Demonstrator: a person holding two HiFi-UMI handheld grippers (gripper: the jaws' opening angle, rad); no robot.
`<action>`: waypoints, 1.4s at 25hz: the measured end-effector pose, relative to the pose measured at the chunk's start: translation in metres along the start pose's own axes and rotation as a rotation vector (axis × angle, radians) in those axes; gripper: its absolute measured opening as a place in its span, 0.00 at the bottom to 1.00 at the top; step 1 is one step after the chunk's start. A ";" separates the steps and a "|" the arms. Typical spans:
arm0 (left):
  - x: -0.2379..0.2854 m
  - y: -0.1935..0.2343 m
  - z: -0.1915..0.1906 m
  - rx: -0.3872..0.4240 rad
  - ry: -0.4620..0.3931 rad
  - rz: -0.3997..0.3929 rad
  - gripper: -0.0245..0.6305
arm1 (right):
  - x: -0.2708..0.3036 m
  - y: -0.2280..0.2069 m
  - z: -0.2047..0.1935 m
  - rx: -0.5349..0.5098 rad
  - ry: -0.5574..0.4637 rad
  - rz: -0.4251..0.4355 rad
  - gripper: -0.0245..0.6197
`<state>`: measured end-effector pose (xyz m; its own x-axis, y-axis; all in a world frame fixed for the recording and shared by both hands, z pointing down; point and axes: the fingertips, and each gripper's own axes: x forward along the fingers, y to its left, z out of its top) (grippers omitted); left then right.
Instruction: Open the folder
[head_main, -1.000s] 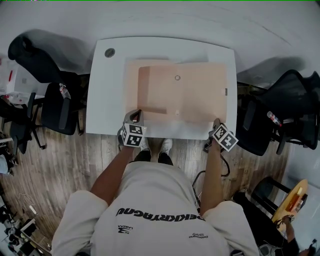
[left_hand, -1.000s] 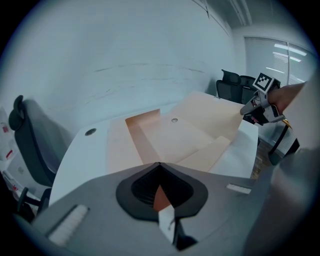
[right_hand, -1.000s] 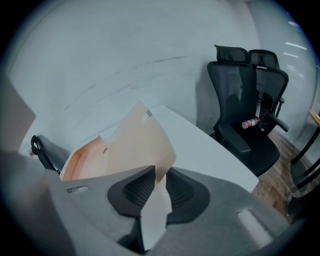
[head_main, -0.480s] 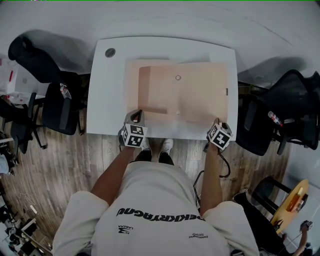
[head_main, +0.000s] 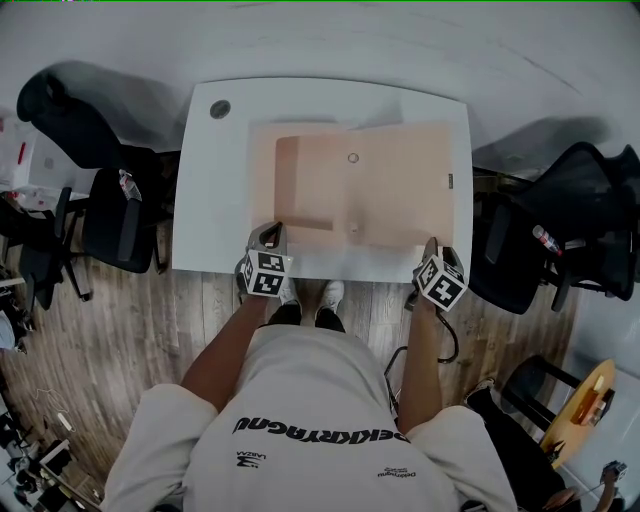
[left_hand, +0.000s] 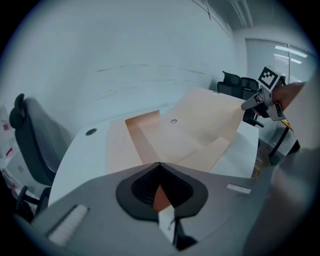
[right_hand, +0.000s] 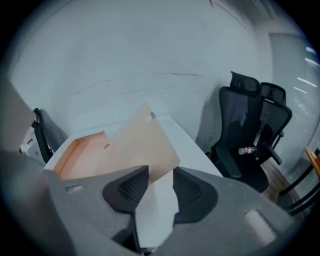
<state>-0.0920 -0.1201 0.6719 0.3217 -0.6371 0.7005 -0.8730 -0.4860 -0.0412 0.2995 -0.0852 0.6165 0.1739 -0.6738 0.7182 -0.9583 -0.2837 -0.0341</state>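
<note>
Peach folder (head_main: 360, 190) lies open on the white table (head_main: 215, 200), left gripper (head_main: 272, 232) pinching its 7 o'clock corner to anchor it, while the right gripper (head_main: 432, 245) at 5 o'clock has just been opening, that corner free between its jaws.

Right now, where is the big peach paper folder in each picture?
Head view: peach paper folder, upper middle, on the white table.
Left gripper view: folder at the centre.
Right gripper view: folder left of centre, low.
Shared landmark: the folder's small round ring.
</note>
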 end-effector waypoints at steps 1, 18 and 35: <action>0.000 0.001 0.000 0.001 0.000 0.001 0.03 | -0.001 0.002 0.001 0.006 -0.004 0.007 0.26; -0.009 -0.010 0.015 -0.008 -0.044 -0.036 0.03 | -0.018 0.039 -0.010 0.136 0.003 0.146 0.26; -0.036 -0.016 0.051 -0.083 -0.141 -0.043 0.03 | -0.044 0.099 -0.021 0.059 0.014 0.280 0.04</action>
<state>-0.0710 -0.1199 0.6114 0.4030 -0.6971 0.5930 -0.8826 -0.4674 0.0504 0.1925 -0.0693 0.5966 -0.0997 -0.7223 0.6844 -0.9536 -0.1270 -0.2729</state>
